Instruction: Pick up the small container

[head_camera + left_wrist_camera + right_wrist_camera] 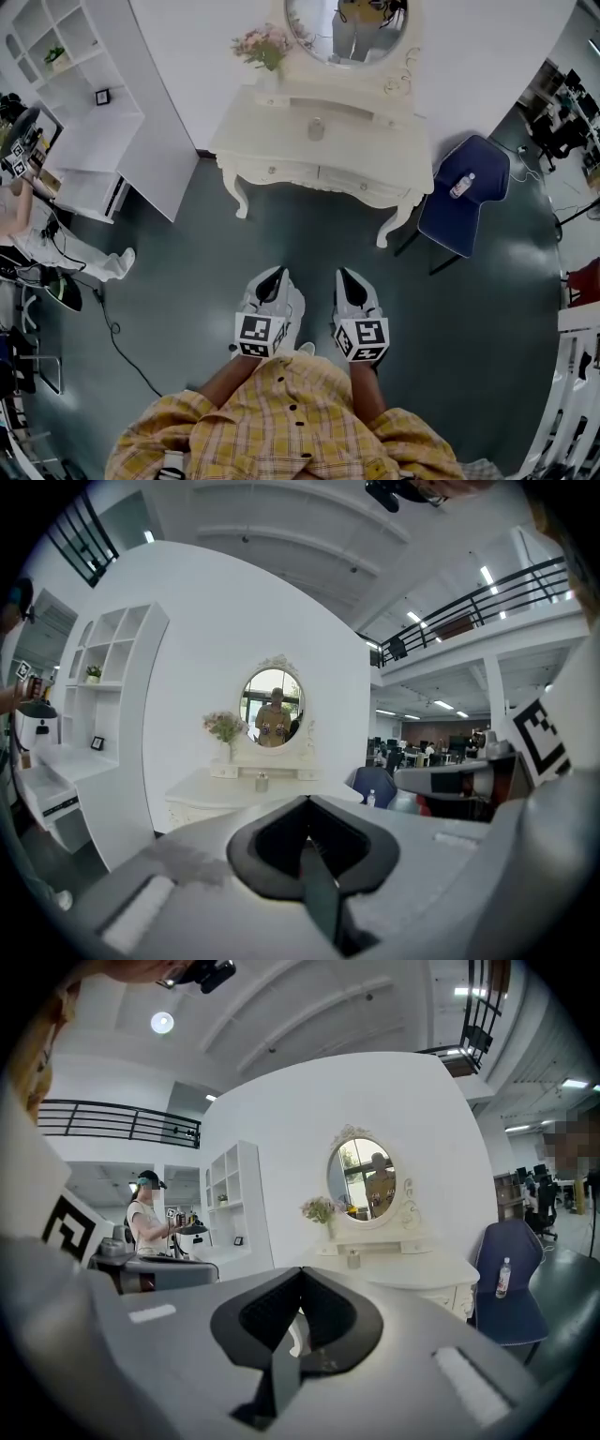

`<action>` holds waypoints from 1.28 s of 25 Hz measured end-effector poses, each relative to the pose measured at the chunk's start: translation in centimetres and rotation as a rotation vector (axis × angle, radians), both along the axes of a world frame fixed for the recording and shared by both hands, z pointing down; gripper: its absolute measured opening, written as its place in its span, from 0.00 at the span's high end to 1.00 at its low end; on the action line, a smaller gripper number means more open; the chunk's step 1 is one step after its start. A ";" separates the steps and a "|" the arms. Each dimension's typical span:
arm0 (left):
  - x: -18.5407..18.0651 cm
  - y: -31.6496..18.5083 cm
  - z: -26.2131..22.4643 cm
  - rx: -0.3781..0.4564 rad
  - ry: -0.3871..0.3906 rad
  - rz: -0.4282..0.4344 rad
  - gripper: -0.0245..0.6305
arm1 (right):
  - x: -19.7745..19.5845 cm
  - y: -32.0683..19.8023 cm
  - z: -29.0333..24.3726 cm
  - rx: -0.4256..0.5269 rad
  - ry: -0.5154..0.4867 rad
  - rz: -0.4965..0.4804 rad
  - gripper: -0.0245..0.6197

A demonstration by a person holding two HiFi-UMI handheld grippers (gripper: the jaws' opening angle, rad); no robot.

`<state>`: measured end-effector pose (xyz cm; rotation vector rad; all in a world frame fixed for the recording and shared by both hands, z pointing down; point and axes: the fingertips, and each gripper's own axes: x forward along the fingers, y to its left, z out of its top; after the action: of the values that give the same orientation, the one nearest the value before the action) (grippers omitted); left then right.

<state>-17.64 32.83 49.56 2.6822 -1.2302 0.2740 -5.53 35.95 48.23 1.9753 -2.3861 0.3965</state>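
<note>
The small container (316, 128) is a pale jar standing on the white dressing table (281, 150), below the oval mirror. From the left gripper view the container (262, 781) is tiny and far off, and the right gripper view shows the container (353, 1259) just as distant. My left gripper (277, 274) and right gripper (343, 277) hang side by side over the dark floor, well short of the table. Both point toward it. In each, the jaws are shut with nothing between them, as the left gripper (307, 803) and right gripper (301, 1274) show in their own views.
A blue chair (478, 202) with a small bottle (462, 186) on its seat stands right of the table. A white shelf unit (89, 103) stands at the left, with a person (23, 220) and floor cables (112, 328) beside it. A flower vase (264, 52) sits on the table's back left.
</note>
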 end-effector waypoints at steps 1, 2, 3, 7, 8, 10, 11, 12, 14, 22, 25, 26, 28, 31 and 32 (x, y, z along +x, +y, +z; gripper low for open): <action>0.3 -0.7 0.2 -0.005 0.002 0.003 0.96 | 0.2 -0.6 0.1 -0.002 0.003 0.001 0.96; 0.7 -1.4 0.4 -0.010 0.004 0.007 0.96 | 0.5 -1.4 0.3 -0.004 0.006 0.003 0.96; 1.1 -2.2 0.6 -0.014 0.007 0.011 0.96 | 0.8 -2.2 0.4 -0.009 0.011 0.004 0.96; 2.6 -6.3 1.4 -0.036 0.018 0.014 0.96 | 2.3 -6.1 1.3 -0.026 0.019 0.004 0.96; 3.0 -7.6 1.5 -0.037 0.022 0.014 0.96 | 2.8 -7.3 1.3 -0.027 0.018 0.005 0.96; 3.9 -10.3 1.4 -0.040 0.030 0.017 0.96 | 3.6 -9.8 1.2 -0.024 0.019 0.008 0.96; 4.3 -11.7 1.3 -0.039 0.033 0.019 0.96 | 4.0 -11.1 1.0 -0.020 0.019 0.009 0.96; 4.7 -13.0 1.0 -0.036 0.036 0.022 0.96 | 4.4 -12.5 0.7 -0.015 0.020 0.009 0.96; 5.6 -15.6 0.6 -0.032 0.041 0.027 0.96 | 5.0 -15.1 0.0 -0.004 0.022 0.010 0.96; 7.9 -23.3 -0.3 -0.042 0.040 0.050 0.96 | 6.9 -22.6 -1.1 -0.015 0.032 0.027 0.96; 8.1 -25.9 -0.1 -0.047 0.043 0.058 0.96 | 7.3 -25.0 -1.0 -0.019 0.034 0.042 0.96; 8.2 -26.7 -0.1 -0.050 0.043 0.061 0.96 | 7.4 -25.8 -1.0 -0.022 0.034 0.047 0.96; 8.4 -28.3 0.0 -0.051 0.043 0.067 0.96 | 7.6 -27.3 -0.8 -0.031 0.037 0.054 0.96; 8.8 -30.6 -0.1 -0.051 0.042 0.079 0.96 | 8.0 -29.5 -0.5 -0.042 0.040 0.067 0.96; 9.0 -31.4 -0.1 -0.052 0.043 0.085 0.96 | 8.1 -30.3 -0.4 -0.042 0.041 0.072 0.96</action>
<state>-8.63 1.48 49.45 2.6852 -1.0833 0.2543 2.60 5.66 47.78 2.0350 -2.2691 0.4005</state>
